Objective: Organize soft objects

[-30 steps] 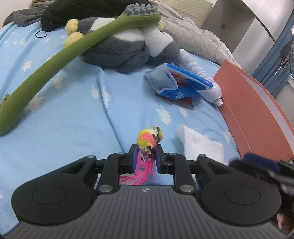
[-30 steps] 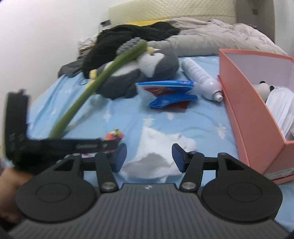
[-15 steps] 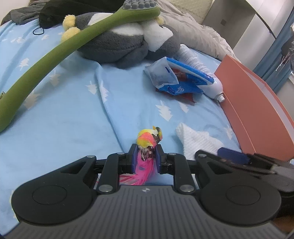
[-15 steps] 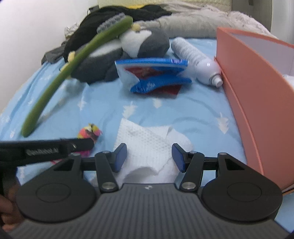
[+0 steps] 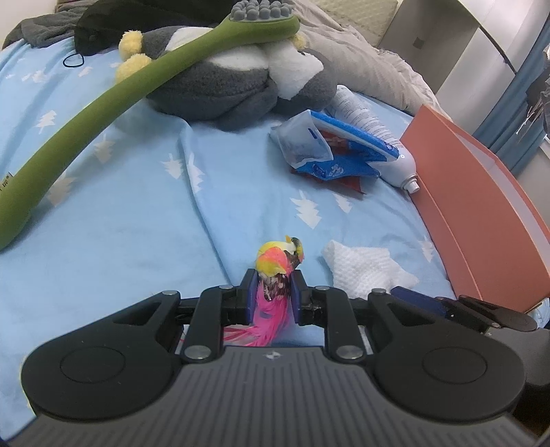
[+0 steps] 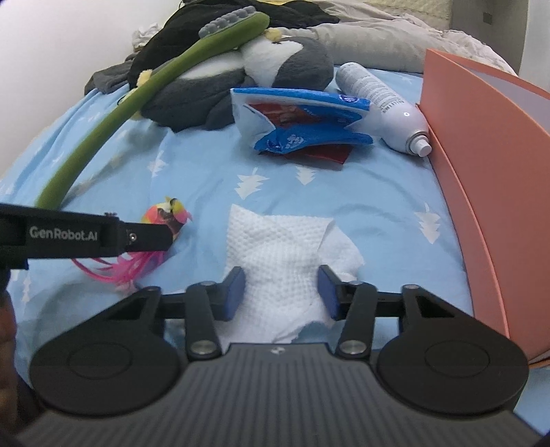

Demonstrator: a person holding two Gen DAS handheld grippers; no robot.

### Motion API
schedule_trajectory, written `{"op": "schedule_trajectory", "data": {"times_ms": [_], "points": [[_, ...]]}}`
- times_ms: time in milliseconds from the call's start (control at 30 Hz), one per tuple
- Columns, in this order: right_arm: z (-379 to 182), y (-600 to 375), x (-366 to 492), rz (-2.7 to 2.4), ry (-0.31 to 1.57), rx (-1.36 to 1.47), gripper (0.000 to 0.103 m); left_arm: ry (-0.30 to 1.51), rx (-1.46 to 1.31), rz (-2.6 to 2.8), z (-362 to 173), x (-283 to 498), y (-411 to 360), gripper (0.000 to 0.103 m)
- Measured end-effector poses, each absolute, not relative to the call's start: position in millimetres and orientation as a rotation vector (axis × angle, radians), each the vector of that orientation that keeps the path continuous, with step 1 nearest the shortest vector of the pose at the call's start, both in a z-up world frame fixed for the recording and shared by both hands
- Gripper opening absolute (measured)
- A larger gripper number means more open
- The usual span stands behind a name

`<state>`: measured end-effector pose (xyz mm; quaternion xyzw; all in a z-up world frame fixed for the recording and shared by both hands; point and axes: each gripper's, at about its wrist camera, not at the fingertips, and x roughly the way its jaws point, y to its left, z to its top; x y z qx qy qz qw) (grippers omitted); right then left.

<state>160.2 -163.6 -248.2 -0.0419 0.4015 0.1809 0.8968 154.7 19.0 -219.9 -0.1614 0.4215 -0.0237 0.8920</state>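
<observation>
My left gripper (image 5: 274, 292) is shut on a small feathered toy bird (image 5: 276, 264) with a yellow-orange head and pink tail, low over the blue bedsheet; the bird also shows in the right wrist view (image 6: 165, 218). My right gripper (image 6: 281, 289) is open, its fingers on either side of a white paper towel (image 6: 282, 254) lying on the sheet; the towel also shows in the left wrist view (image 5: 367, 268). A grey and white plush penguin (image 5: 233, 75) lies at the back of the bed.
An orange box (image 5: 481, 206) stands along the right, also in the right wrist view (image 6: 488, 154). A green long-handled massager (image 5: 103, 106) leans on the penguin. Blue snack packets (image 6: 302, 127) and a white spray can (image 6: 381, 106) lie by the box. Dark clothes (image 6: 213, 20) sit behind.
My right gripper has moved forward and down over the paper towel, which now lies between its open fingers. My left gripper stays shut on the bird and has shifted slightly forward.
</observation>
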Motion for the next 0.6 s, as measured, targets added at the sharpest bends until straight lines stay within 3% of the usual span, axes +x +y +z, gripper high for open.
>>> {"op": "schedule_trajectory", "data": {"times_ms": [33, 133, 200, 600], "points": [[-247.7, -163.1, 159.8, 0.376, 0.834, -0.085, 0.032, 0.874, -0.335, -0.049, -219.4, 154.1, 19.3, 0.024], [-245.7, -161.1, 157.5, 0.382, 0.830, -0.085, 0.020, 0.868, -0.340, -0.043, -217.0, 151.2, 21.5, 0.024], [-243.4, -161.9, 156.2, 0.386, 0.828, -0.079, 0.016, 0.864, -0.341, -0.039, -215.1, 148.9, 22.9, 0.024], [-211.5, -172.2, 134.1, 0.401, 0.787, -0.011, 0.014, 0.860, -0.311, -0.069, -191.6, 136.3, 14.2, 0.024]]}}
